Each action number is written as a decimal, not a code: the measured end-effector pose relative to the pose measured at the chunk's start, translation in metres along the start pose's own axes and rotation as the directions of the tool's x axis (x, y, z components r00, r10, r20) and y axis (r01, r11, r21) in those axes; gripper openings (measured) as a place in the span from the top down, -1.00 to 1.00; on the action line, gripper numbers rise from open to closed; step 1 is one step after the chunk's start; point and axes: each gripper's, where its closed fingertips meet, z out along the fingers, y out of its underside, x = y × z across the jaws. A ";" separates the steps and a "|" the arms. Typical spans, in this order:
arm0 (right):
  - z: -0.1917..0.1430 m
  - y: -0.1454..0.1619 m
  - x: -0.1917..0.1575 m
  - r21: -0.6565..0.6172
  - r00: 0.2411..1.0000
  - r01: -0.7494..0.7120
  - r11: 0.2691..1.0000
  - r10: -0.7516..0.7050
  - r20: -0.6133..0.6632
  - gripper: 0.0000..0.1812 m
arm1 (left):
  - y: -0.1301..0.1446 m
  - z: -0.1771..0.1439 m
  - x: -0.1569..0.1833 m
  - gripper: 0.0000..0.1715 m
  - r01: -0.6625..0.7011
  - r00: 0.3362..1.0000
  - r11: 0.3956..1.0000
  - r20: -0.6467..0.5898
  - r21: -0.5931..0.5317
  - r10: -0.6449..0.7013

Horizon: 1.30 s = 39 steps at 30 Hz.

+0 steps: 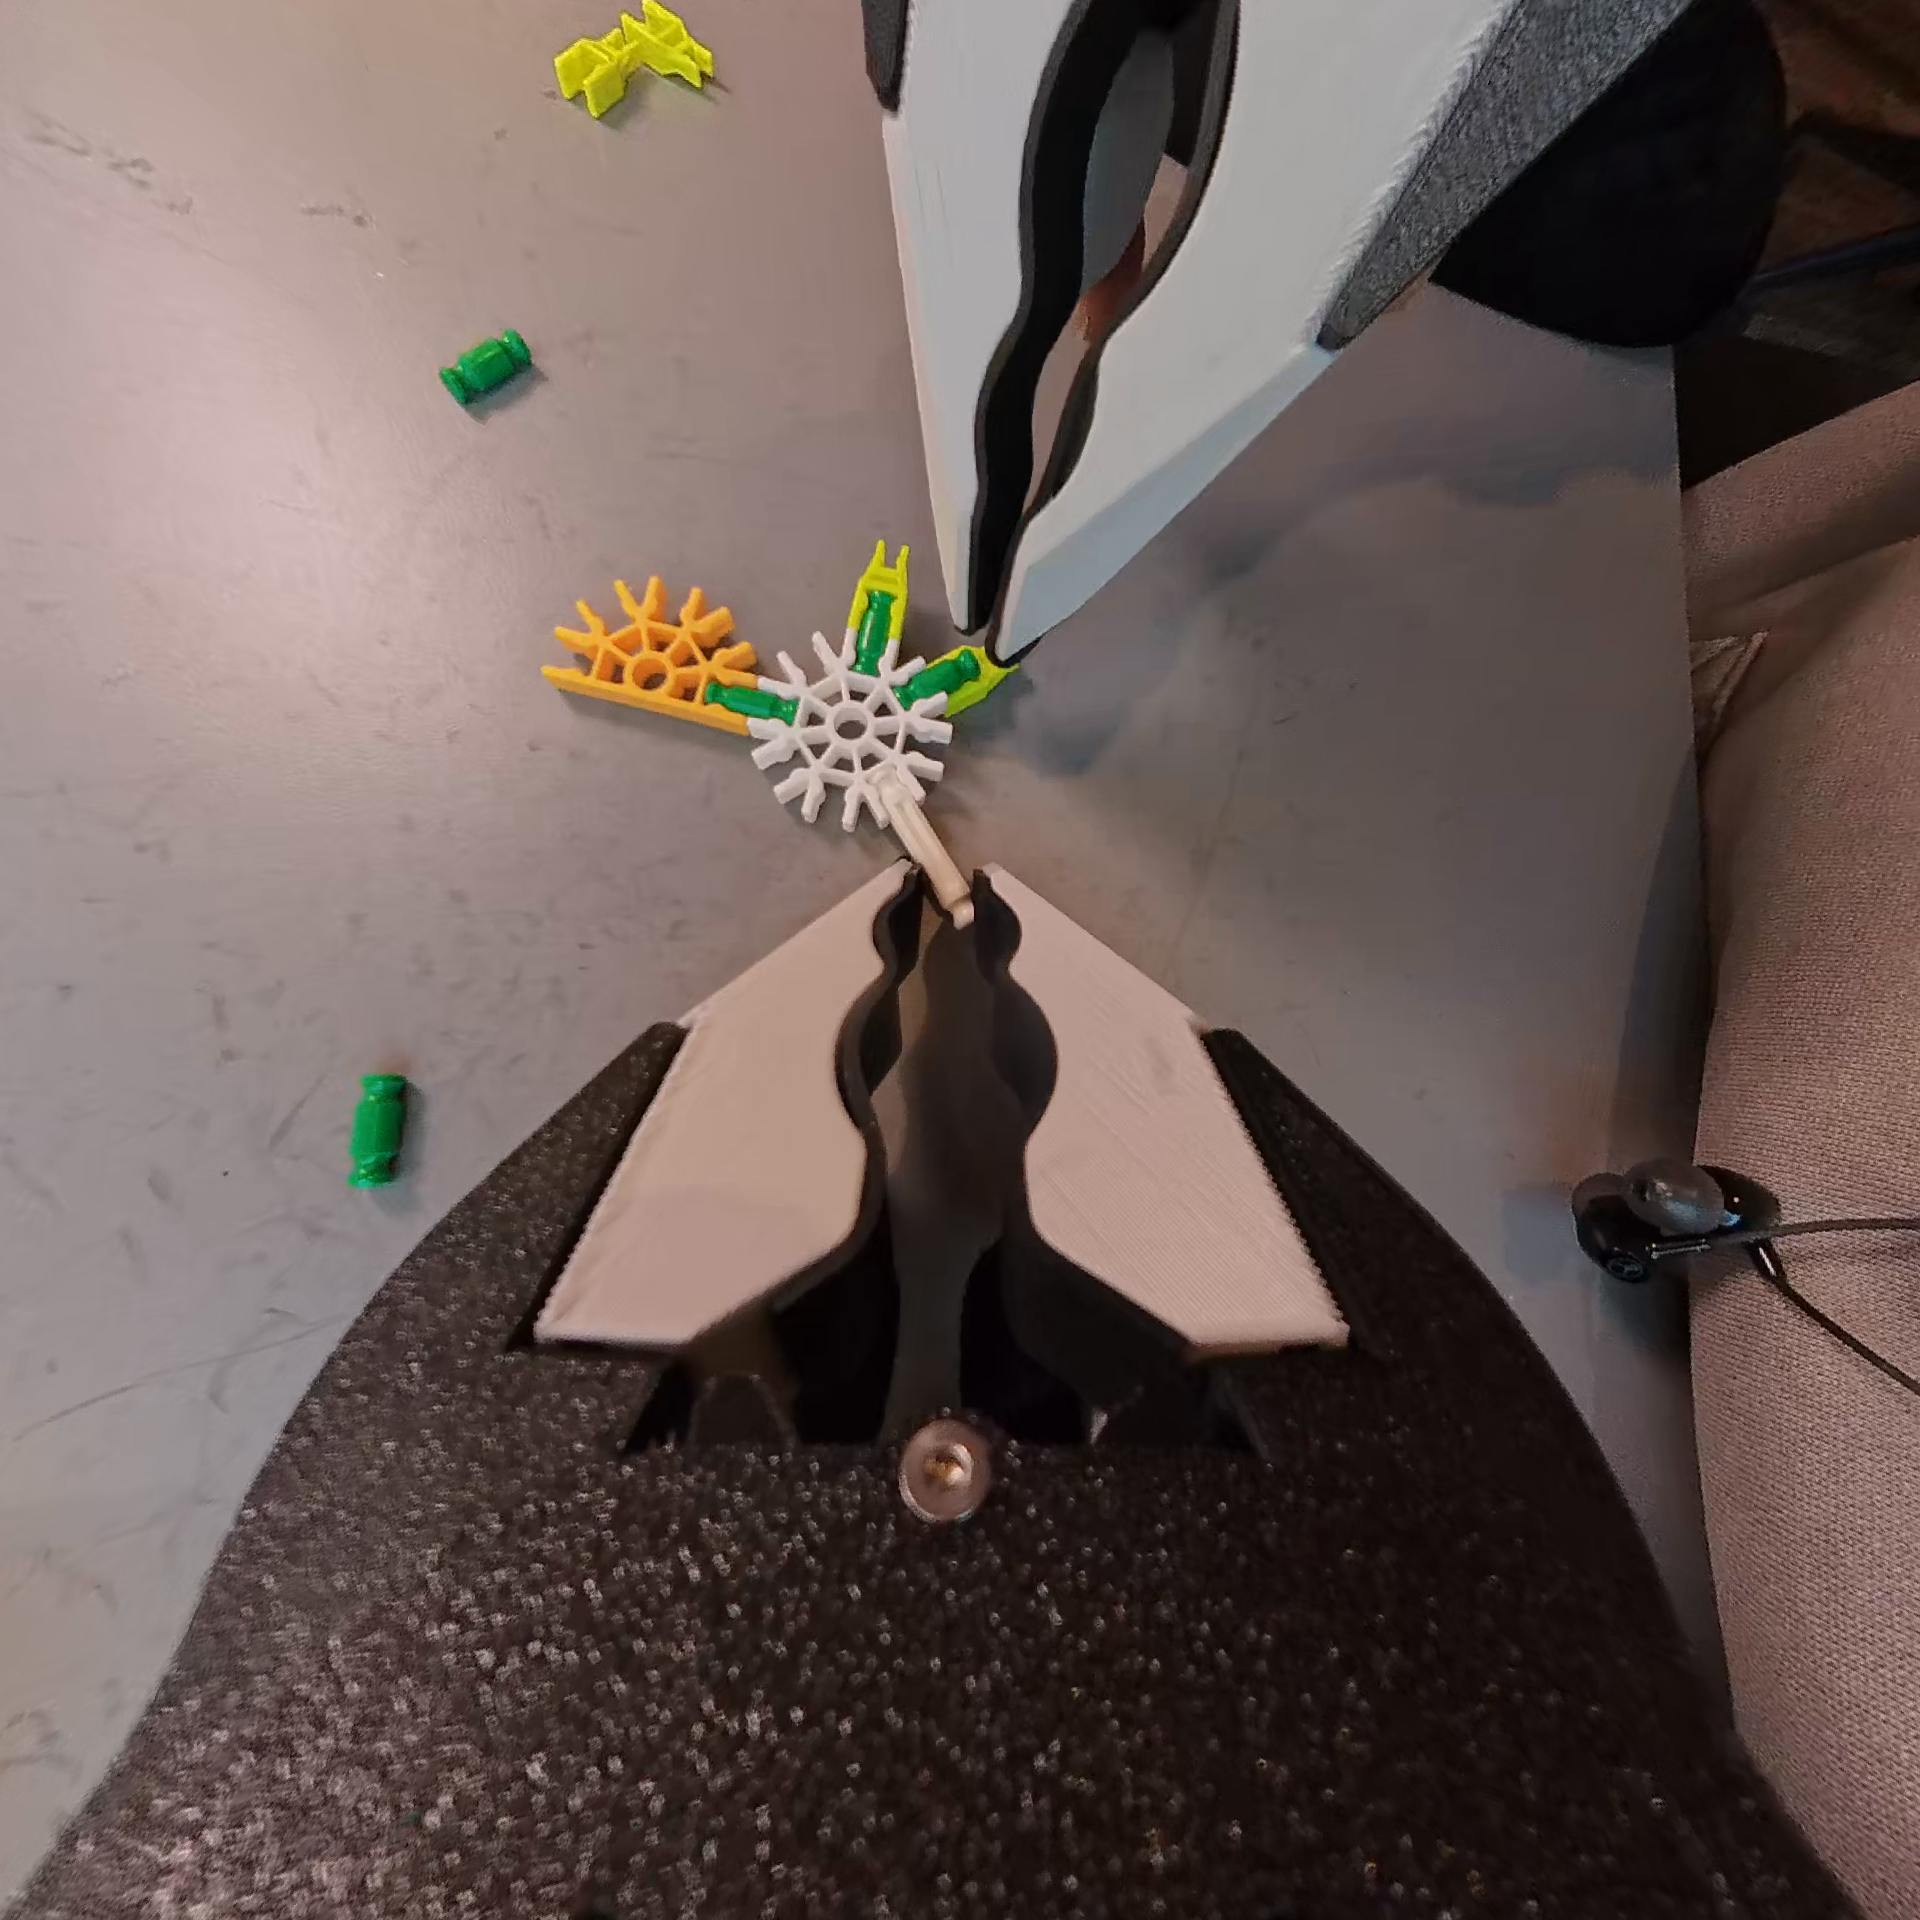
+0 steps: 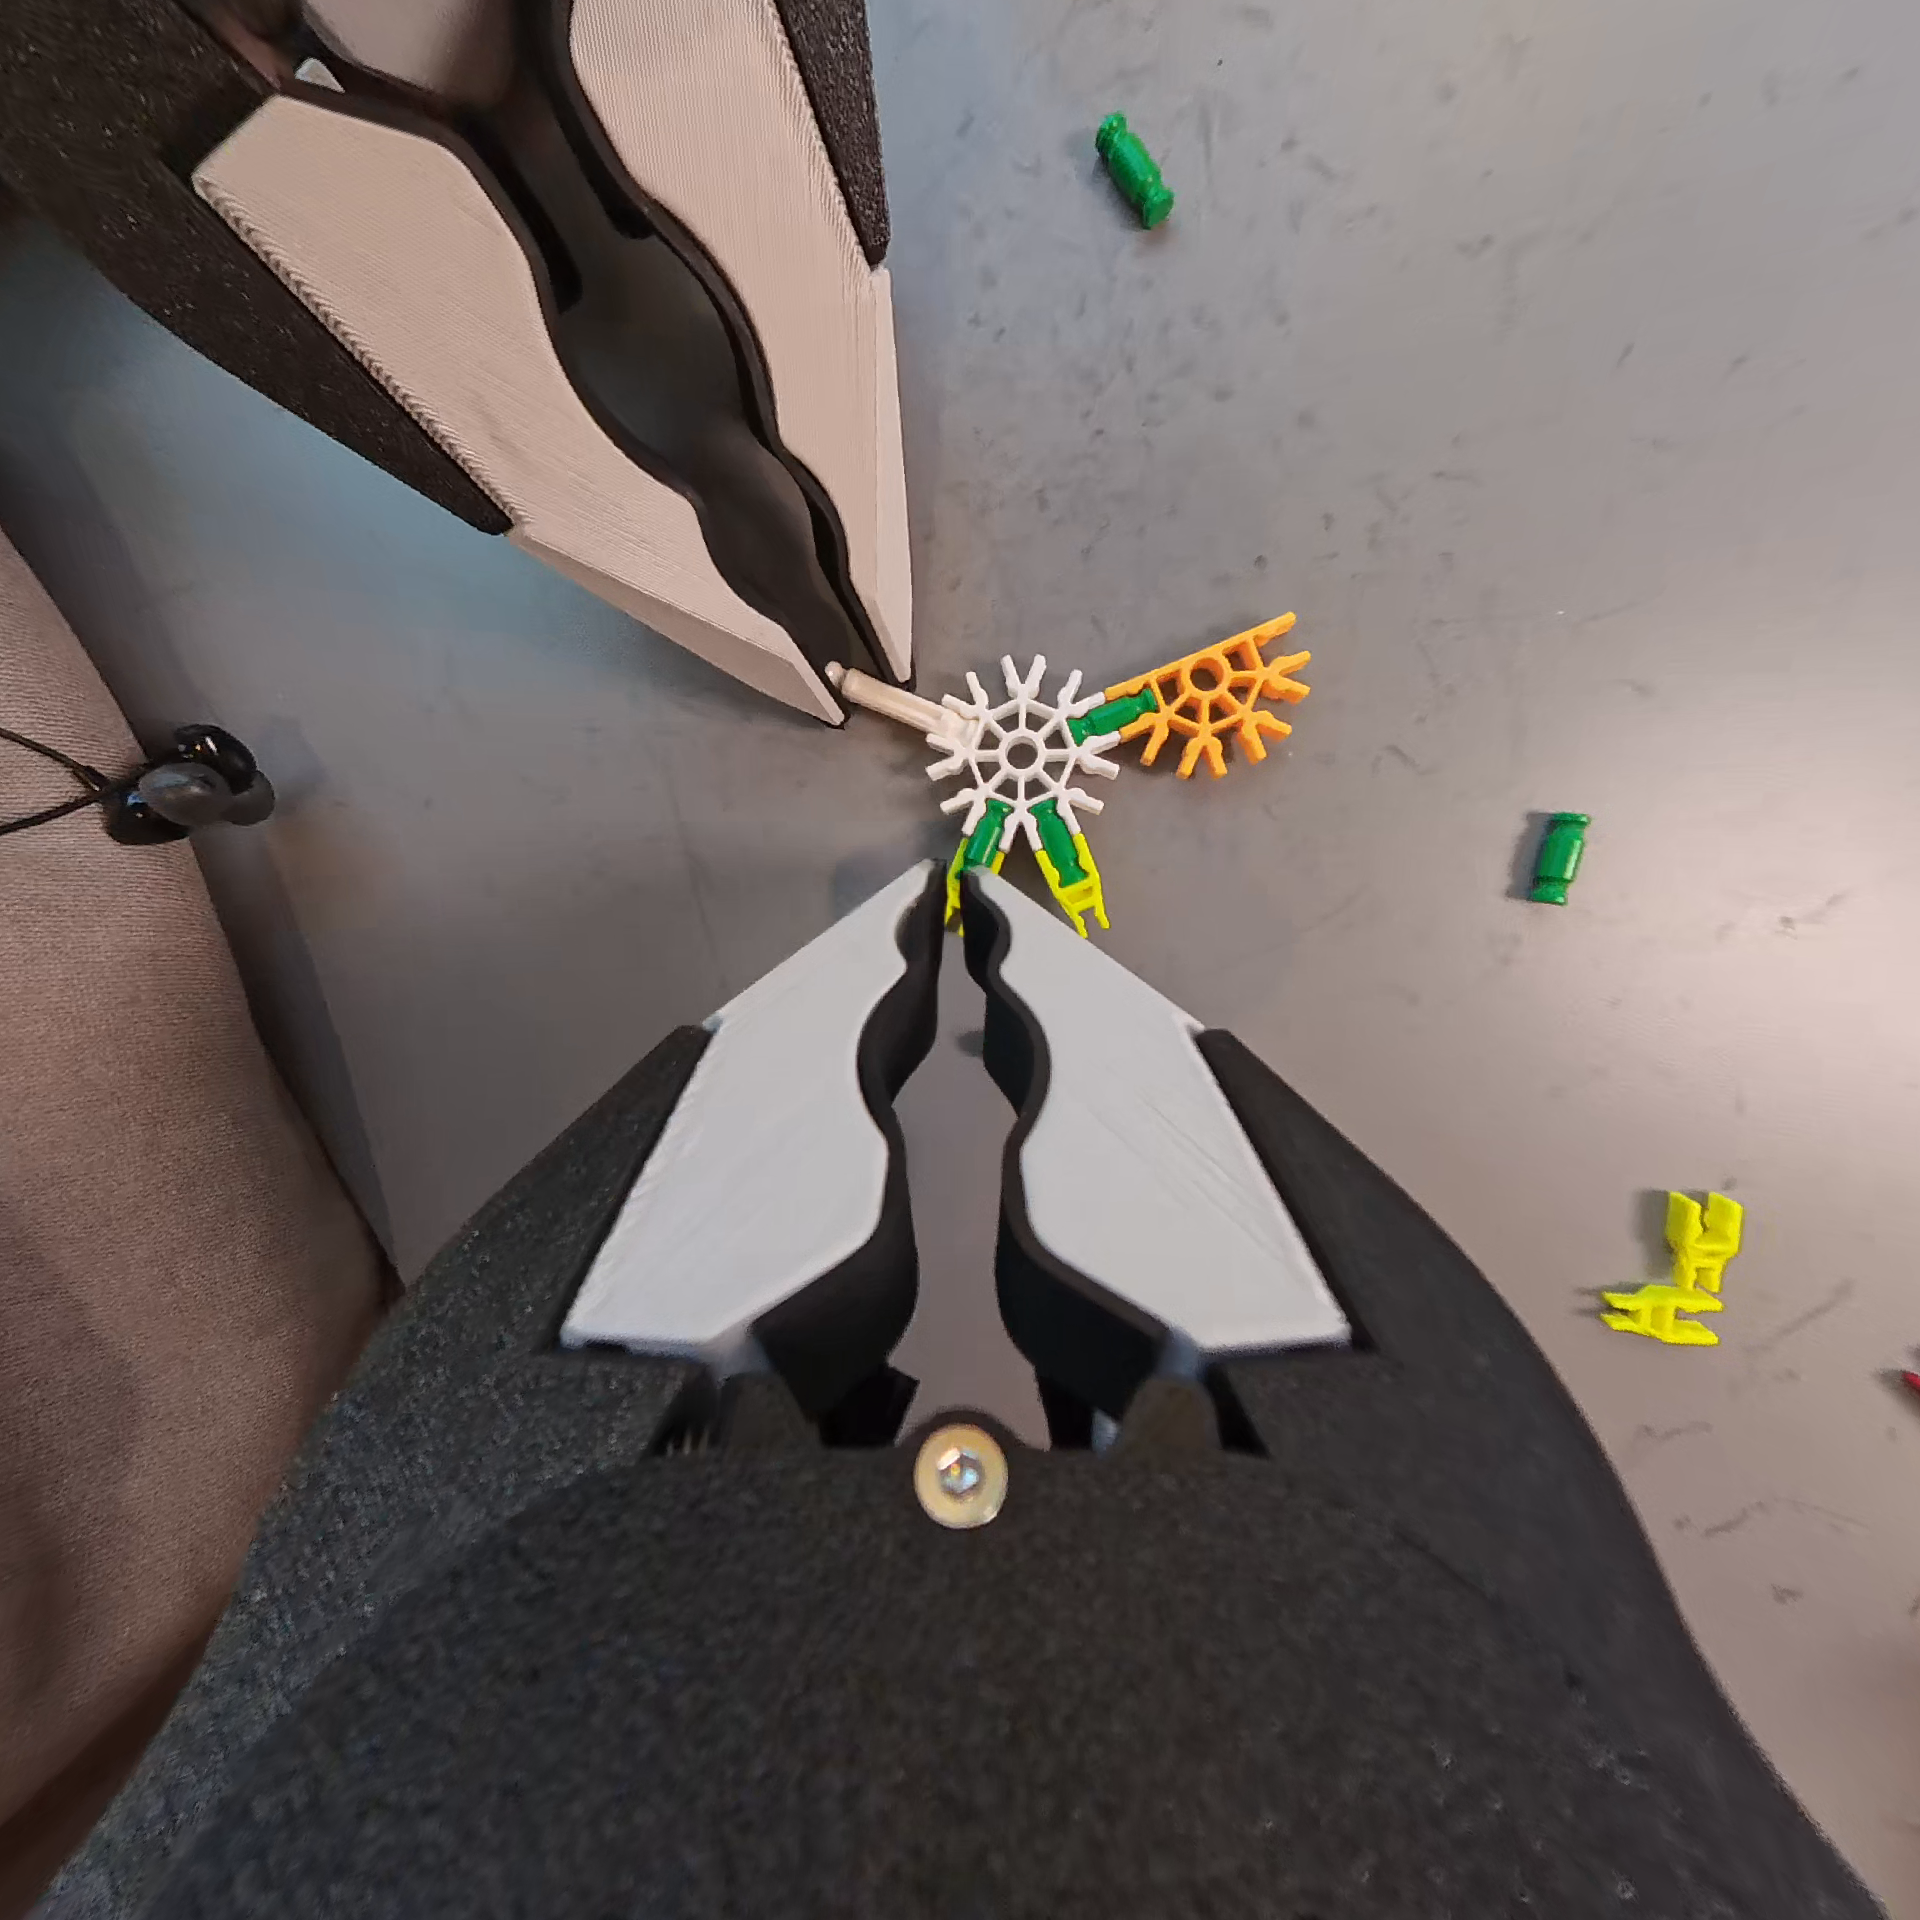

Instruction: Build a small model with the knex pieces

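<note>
- Assembly on grey table [image 1: 312, 831]: white snowflake connector [image 1: 850, 727] at centre, short green rods joining it to an orange half-round connector [image 1: 649, 665] and two yellow-green clips.
- My left gripper [image 1: 948, 883] pinches the white rod [image 1: 935, 847] plugged into the snowflake.
- My right gripper [image 2: 956, 883] is pressed together on one yellow-green clip [image 2: 954, 883].
- Two loose green rods [image 1: 485, 366] and a pair of yellow clips [image 2: 1673, 1283] lie well apart on the table.

The yellow-green clip [image 2: 951, 902] is mostly hidden between the right gripper's fingers [image 2: 831, 966]. A small red object [image 2: 1910, 1387] is cut off at the right wrist view's edge, too little showing to identify.
</note>
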 end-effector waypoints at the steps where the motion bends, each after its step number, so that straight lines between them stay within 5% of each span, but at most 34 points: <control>1: 0.002 0.000 0.000 -0.009 1.000 0.000 1.000 0.000 0.000 1.00 | 0.000 0.000 0.000 0.89 -0.001 1.000 1.000 0.001 0.000 0.001; 23: 0.015 -0.005 0.003 -0.225 0.995 0.070 0.972 -0.054 0.079 1.00 | 0.003 -0.007 -0.001 0.86 0.025 0.999 1.000 -0.035 -0.012 -0.025; 27: 0.016 -0.008 0.002 -0.219 0.994 0.069 0.973 -0.048 0.100 1.00 | -0.011 -0.024 -0.006 0.84 0.137 0.986 0.987 -0.113 0.089 -0.126; 32: 0.016 -0.008 0.002 -0.210 0.993 0.080 0.974 -0.060 0.101 1.00 | -0.027 -0.022 -0.013 0.89 0.109 0.993 0.979 -0.053 0.175 -0.101; 39: 0.016 -0.008 0.002 -0.175 0.993 0.083 0.981 -0.067 0.095 1.00 | -0.023 0.006 -0.016 1.00 -0.038 0.996 0.995 0.084 0.089 0.031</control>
